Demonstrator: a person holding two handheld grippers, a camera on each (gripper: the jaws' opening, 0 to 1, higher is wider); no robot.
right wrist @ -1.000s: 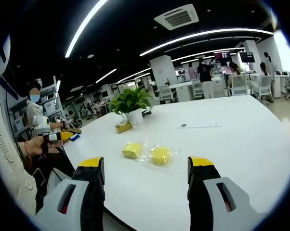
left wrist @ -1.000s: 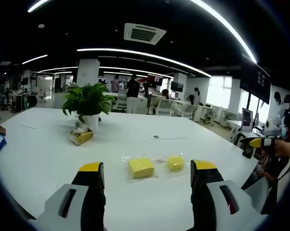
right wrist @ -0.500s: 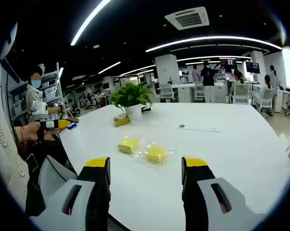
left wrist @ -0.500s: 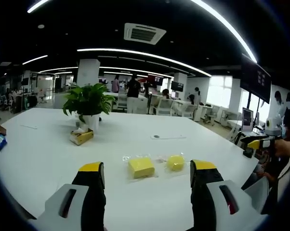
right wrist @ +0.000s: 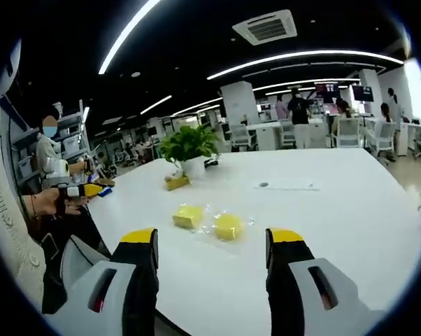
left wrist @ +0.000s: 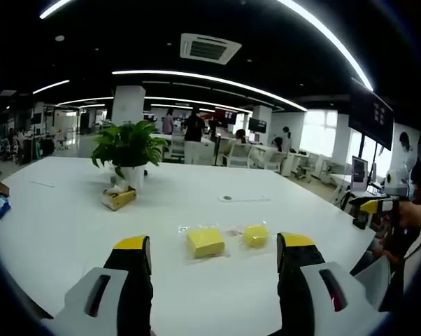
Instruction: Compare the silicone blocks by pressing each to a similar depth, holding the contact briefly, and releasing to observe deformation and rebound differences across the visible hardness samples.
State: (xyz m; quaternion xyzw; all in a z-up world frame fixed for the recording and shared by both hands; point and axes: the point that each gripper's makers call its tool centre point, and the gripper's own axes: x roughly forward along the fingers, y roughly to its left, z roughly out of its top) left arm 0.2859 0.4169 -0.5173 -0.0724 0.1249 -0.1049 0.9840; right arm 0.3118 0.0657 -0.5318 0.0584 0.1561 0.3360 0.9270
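Ahead of both gaping grippers, left [left wrist: 212,252] and right [right wrist: 210,241], two yellow silicone blocks [left wrist: 205,242] rest untouched on the bench [left wrist: 70,224].

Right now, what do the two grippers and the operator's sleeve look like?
Both the left gripper and right gripper have two black jaws with yellow tips, flanked by light grey housings with dark slots. A cream knitted sleeve with a button shows in the right gripper view. No cables visible.
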